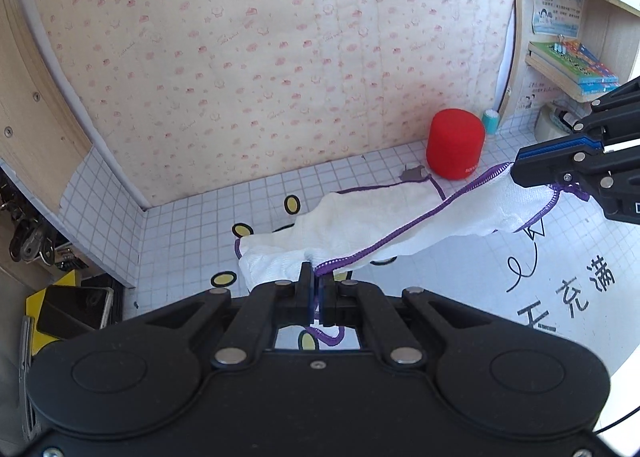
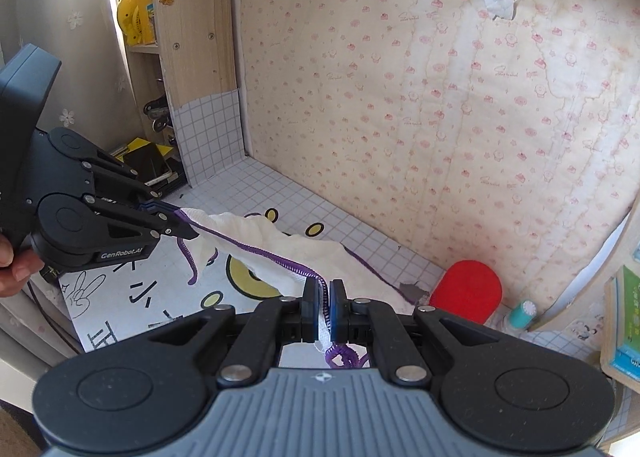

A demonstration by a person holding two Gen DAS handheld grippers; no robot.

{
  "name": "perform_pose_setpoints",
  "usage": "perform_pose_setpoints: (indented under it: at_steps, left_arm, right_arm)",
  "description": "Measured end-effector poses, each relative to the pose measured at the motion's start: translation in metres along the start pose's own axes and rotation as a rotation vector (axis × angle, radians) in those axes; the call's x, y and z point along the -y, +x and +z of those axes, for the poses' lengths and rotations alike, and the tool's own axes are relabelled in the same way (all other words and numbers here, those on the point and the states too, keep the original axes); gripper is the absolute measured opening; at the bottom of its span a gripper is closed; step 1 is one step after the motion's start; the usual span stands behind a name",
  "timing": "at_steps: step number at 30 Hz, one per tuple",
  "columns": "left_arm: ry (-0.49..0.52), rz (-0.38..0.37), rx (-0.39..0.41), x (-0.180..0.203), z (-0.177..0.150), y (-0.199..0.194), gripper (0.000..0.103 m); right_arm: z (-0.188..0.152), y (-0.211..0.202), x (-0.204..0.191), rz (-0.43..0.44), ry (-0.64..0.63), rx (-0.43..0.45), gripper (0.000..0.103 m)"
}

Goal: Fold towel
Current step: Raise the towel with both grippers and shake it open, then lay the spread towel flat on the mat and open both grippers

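Note:
A white towel [image 1: 384, 217] with purple stitched edging hangs stretched between my two grippers above the tiled desk top [image 1: 192, 225]. My left gripper [image 1: 317, 277] is shut on one corner of the towel, the purple hem pinched between its pads. At the right edge of the left wrist view my right gripper [image 1: 516, 169] is shut on another corner. In the right wrist view the towel [image 2: 280, 245] runs from my right gripper [image 2: 323, 289] across to my left gripper [image 2: 192, 231]. The far half of the towel lies on the desk near the wall.
A red cylinder [image 1: 455, 143] stands by the back wall next to a small teal bottle [image 1: 490, 121]. Shelves with books [image 1: 572, 65] are at the right, a wooden side panel [image 2: 196, 17] at the left. A hand [image 2: 12, 261] holds the left gripper's handle.

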State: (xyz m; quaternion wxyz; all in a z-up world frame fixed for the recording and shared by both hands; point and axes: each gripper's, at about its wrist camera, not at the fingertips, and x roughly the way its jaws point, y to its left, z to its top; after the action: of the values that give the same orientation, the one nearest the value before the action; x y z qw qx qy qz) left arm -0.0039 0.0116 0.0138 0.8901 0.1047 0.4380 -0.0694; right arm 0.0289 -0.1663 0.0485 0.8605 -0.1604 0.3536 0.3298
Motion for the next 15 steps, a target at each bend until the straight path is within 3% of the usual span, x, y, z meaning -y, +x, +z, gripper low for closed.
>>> perform_pose_setpoints:
  at_steps: [15]
  left_arm:
    - [0.055, -0.016, -0.082, 0.021, -0.062, 0.015, 0.003]
  right_arm:
    - [-0.051, 0.012, -0.032, 0.018, 0.019, -0.116, 0.005]
